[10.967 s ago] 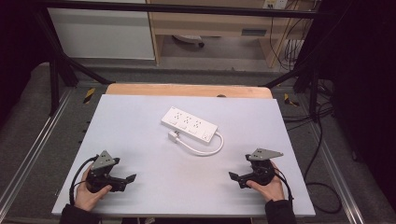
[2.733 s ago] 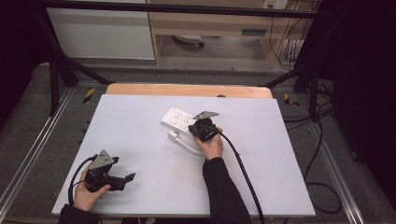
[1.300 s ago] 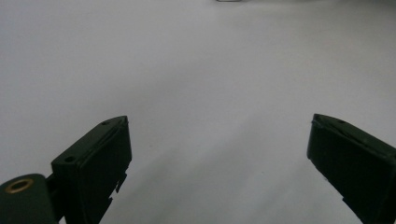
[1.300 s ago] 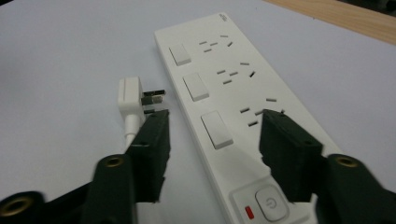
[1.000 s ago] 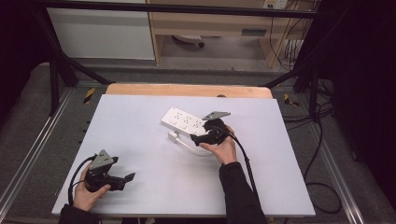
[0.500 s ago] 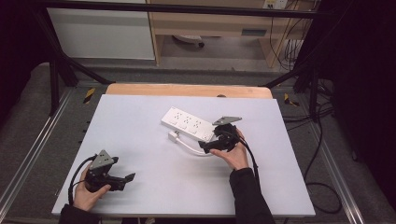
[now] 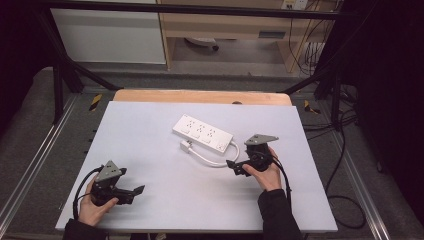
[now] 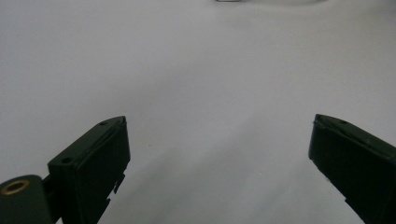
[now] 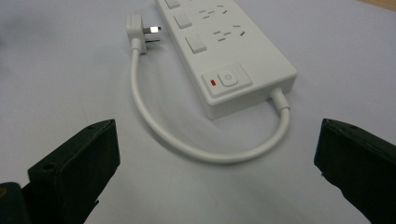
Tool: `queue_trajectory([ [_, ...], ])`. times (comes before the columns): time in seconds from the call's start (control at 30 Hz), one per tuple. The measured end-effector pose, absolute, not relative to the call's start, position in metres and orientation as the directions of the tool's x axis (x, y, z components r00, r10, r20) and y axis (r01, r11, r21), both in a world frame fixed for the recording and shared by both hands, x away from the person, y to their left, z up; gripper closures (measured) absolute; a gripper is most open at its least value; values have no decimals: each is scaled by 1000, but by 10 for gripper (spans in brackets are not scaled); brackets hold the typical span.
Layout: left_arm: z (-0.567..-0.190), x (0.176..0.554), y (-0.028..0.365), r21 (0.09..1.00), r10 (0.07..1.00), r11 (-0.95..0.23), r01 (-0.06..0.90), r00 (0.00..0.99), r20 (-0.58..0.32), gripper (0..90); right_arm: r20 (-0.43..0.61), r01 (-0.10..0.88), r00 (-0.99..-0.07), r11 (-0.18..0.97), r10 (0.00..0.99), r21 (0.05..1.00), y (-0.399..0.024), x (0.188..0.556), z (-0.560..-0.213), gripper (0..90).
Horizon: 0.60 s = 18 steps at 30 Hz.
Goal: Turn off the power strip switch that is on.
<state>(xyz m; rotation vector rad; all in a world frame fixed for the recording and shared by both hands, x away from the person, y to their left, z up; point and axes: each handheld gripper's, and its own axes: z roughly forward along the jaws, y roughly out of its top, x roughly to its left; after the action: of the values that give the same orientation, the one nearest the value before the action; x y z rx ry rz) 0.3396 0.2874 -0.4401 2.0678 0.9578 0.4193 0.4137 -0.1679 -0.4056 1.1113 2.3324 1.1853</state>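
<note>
White power strip (image 7: pixel 202 133) lies near the middle of the tabletop (image 7: pixel 150 125), its short cable (image 9: pixel 154 126) looped and the plug (image 9: pixel 140 25) lying free beside it, so I'd say nothing's been gripped yet. My right hand-held gripper (image 7: pixel 235 167) hovers just beside that loop, jaws wide and empty. My left hand-held gripper (image 7: pixel 132 192), also open and empty, sits well apart near the front edge.
</note>
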Motion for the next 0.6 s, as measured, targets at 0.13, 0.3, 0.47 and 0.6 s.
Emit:
queue_trajectory([
  [0.13,-440,339,287,781,751,-393,486,659,-32,52,86,516,-647,352,758,781,-181,407,-410,7],
  [0.3,-440,340,287,780,752,-392,489,658,-34,52,93,530,-641,352,762,771,-195,399,-417,7],
  [0.47,-440,339,287,781,752,-391,487,658,-34,52,94,544,-629,351,771,762,-209,391,-424,7],
  [0.6,-440,339,287,780,751,-391,489,659,-37,52,103,549,-629,346,771,761,-220,383,-428,7],
])
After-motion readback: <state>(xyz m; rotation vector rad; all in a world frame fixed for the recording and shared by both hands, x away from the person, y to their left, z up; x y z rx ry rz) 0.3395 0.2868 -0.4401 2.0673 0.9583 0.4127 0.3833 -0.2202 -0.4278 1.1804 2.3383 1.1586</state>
